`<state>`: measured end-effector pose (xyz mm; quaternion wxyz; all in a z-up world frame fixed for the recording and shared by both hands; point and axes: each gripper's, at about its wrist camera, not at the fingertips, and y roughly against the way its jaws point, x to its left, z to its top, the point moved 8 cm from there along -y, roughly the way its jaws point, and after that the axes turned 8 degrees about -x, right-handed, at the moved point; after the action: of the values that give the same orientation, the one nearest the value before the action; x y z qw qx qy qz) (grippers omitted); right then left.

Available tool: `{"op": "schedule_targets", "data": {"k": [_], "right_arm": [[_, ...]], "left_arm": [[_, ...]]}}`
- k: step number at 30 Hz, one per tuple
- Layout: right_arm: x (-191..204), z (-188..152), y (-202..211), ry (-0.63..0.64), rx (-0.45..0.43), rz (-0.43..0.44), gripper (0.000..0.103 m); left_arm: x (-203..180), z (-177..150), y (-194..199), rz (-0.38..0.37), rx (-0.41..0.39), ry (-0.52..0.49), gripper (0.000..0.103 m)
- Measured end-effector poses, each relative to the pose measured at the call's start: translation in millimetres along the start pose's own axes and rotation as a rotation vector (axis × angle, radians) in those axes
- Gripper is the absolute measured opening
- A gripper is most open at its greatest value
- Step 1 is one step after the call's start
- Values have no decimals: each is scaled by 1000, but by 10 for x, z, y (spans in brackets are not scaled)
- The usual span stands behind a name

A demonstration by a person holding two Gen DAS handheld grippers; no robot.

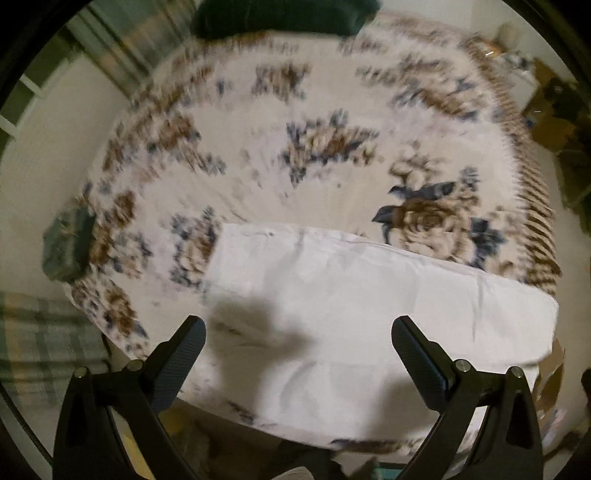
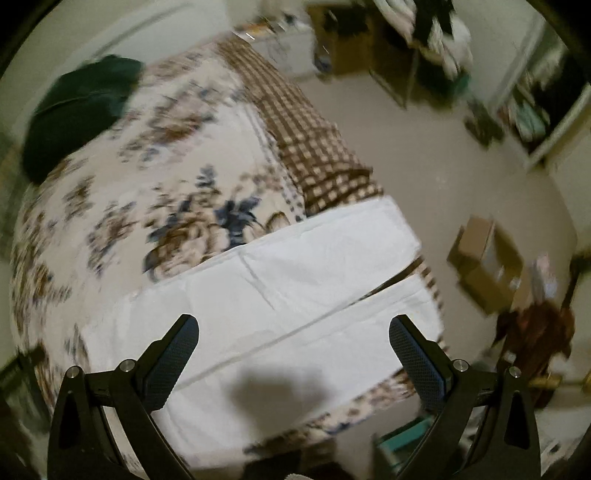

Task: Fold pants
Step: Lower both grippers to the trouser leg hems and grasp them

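Observation:
White pants (image 1: pixel 369 306) lie flat across the near end of a bed, in the lower middle of the left wrist view. In the right wrist view the pants (image 2: pixel 295 295) show two legs side by side with a seam line between them. My left gripper (image 1: pixel 299 332) hangs open and empty above the pants' near left part. My right gripper (image 2: pixel 293 332) is open and empty above the pants' near edge. Both cast shadows on the cloth. Both views are motion-blurred.
The bed has a floral cover (image 1: pixel 295 147) with a brown checked border (image 2: pixel 306 136). A dark green pillow (image 1: pixel 280 18) lies at the far end, also in the right wrist view (image 2: pixel 81 107). A green item (image 1: pixel 68 247) sits at the left edge. Cardboard boxes (image 2: pixel 484 258) stand on the floor.

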<state>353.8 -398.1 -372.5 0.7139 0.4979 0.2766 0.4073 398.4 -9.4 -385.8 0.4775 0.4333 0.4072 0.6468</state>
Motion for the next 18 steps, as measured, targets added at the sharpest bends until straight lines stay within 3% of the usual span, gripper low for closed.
{"op": "schedule_targets", "data": {"k": [4, 9, 14, 18], "right_arm": [[-49, 266, -1257, -192, 135, 0, 103], [-360, 333, -2495, -400, 269, -43, 103], [-609, 267, -3243, -496, 329, -95, 103], [-681, 231, -3633, -546, 345, -98, 103]], "left_arm": [[-113, 223, -887, 11, 140, 69, 103], [-97, 359, -2058, 38, 320, 202, 103], [215, 277, -2630, 70, 413, 396, 103], [406, 293, -2718, 90, 378, 473, 91]]}}
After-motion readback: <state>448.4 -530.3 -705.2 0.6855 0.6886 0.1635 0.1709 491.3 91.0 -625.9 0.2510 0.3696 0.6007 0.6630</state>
